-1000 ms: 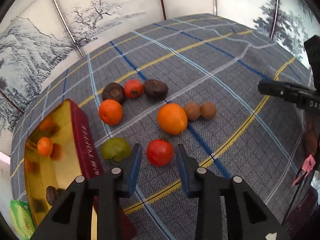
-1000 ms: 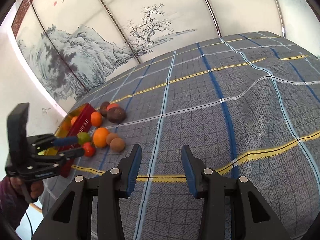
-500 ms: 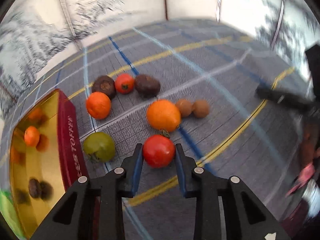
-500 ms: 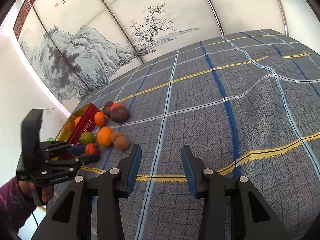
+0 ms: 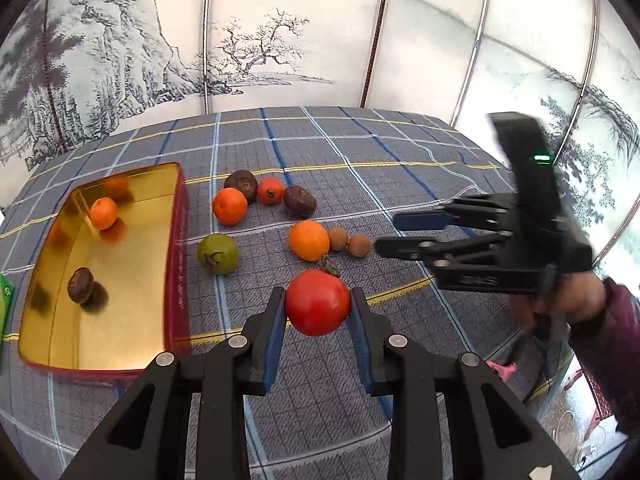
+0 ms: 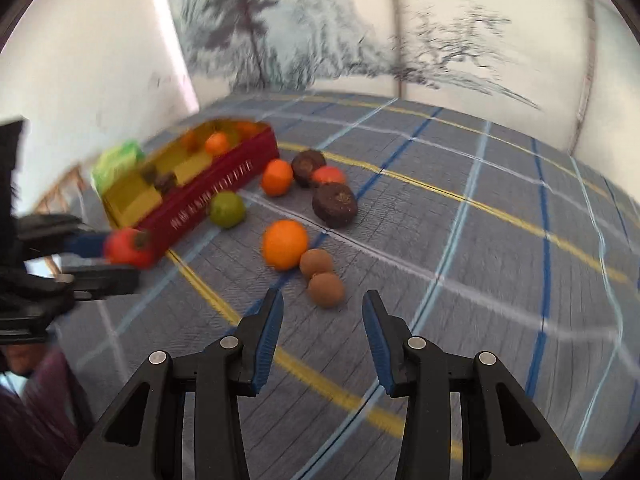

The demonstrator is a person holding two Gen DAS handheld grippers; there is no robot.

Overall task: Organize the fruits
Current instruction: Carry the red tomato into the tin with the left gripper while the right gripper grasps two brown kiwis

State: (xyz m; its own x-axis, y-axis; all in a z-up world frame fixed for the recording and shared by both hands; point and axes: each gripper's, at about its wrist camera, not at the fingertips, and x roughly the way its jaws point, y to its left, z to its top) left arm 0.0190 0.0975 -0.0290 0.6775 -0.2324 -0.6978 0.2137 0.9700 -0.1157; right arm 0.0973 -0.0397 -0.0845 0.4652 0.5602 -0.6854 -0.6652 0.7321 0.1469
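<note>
Hard to read: the right wrist view is smeared with blur, and the lettering on the red tin (image 6: 208, 194) can't be made out there.
Cut off: the green packet (image 5: 4, 300) beside the tin is sliced by the left edge of the left wrist view; only a dark purple sleeve (image 5: 616, 344) of the person shows.
Left tool (image 5: 318, 312): clamped on the red tomato (image 5: 318, 303), blue pads pressing both flanks, the fruit clear of the table's plaid cloth (image 5: 400, 160).
Tomato look: glossy, round, deep red; its dark green calyx shows in the right wrist view (image 6: 128, 246).
Tomato place: just off the near corner of the tin, outside it.
Right tool (image 6: 323, 312): part open, nothing between the pads, hanging near two small brown fruits (image 6: 322, 276).
Tin contents: gold inside, one small orange (image 5: 103, 213) and one dark brown fruit (image 5: 81, 285); the rest are reflections.
On the cloth: a green tomato (image 5: 218, 253), a large orange (image 5: 309, 240), another orange (image 5: 230, 206), a small red tomato (image 5: 270, 191) and two dark wrinkled fruits (image 5: 300, 201).
</note>
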